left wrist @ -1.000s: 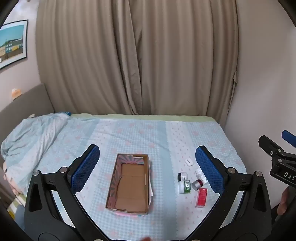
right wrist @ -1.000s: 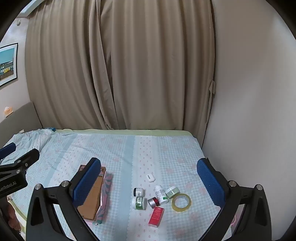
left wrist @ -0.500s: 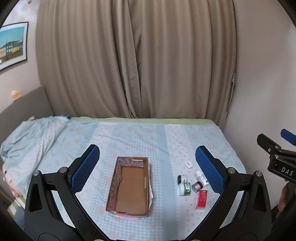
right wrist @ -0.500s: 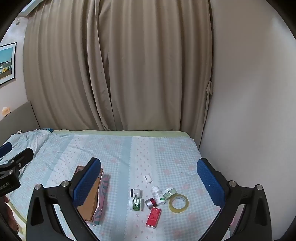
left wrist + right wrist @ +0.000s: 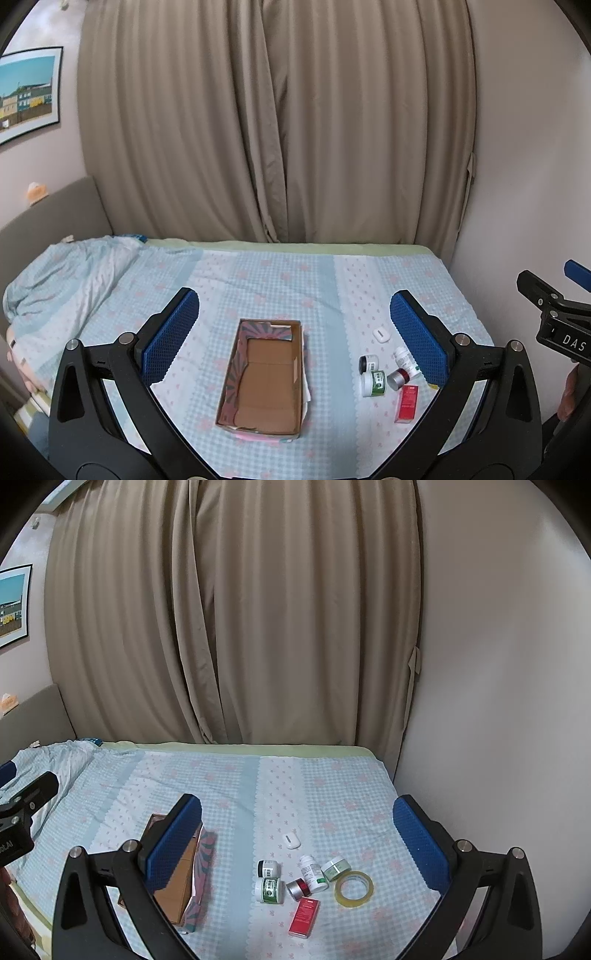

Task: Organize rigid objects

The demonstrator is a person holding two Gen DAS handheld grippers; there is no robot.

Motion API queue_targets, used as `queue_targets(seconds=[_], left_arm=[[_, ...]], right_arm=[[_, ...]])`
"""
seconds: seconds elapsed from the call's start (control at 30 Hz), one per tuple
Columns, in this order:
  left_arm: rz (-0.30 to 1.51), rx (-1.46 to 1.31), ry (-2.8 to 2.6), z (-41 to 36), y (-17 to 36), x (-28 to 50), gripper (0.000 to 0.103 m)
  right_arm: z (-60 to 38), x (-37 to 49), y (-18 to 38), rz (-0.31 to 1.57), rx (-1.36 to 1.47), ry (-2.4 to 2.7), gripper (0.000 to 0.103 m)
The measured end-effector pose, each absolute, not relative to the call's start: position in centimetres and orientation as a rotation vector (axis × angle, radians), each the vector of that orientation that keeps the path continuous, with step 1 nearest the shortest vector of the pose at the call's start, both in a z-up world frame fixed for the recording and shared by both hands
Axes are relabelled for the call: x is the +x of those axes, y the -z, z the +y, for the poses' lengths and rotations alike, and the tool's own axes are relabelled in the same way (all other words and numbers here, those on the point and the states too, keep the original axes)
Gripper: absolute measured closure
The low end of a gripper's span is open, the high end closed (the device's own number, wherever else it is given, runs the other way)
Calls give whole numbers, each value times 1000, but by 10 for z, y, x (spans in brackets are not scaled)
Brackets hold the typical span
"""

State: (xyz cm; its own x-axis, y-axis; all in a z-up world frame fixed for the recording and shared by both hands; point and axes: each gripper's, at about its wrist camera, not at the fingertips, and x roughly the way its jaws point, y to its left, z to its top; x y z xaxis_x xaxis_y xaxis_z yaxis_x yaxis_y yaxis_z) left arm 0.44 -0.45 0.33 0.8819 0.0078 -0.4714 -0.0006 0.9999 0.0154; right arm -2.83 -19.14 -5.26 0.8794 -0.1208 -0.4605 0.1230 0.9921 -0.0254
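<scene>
On the far left we saw a crumpled pale-blue quilt bunched against the grey headboard, lying on the checked bedsheet. Our left gripper hung above the bed with its blue pads spread wide apart, released and holding nothing. Between those pads, on the sheet, sat the open cardboard box, its floor bare.

To the right of the box, well apart from it, lay the cluster of small things. Nearest the box were a black-lidded jar and, just in front of it, a white jar with a green label. A small white case lay alone behind them. Next came a silver-and-red cylinder on its side, touching a white pill bottle, with a red carton just in front. Beside the bottle stood a pale green jar, and at the far right lay a roll of clear tape flat on the sheet.

Our right gripper hovered over this cluster, its pads likewise wide apart and empty.
</scene>
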Motion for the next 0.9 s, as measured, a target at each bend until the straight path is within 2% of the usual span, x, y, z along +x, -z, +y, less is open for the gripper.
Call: queue_targets(seconds=[0.9], left_arm=[[482,17,11,-1,0,1,0]], right_arm=[[-191,-30,55,475,12,123,0]])
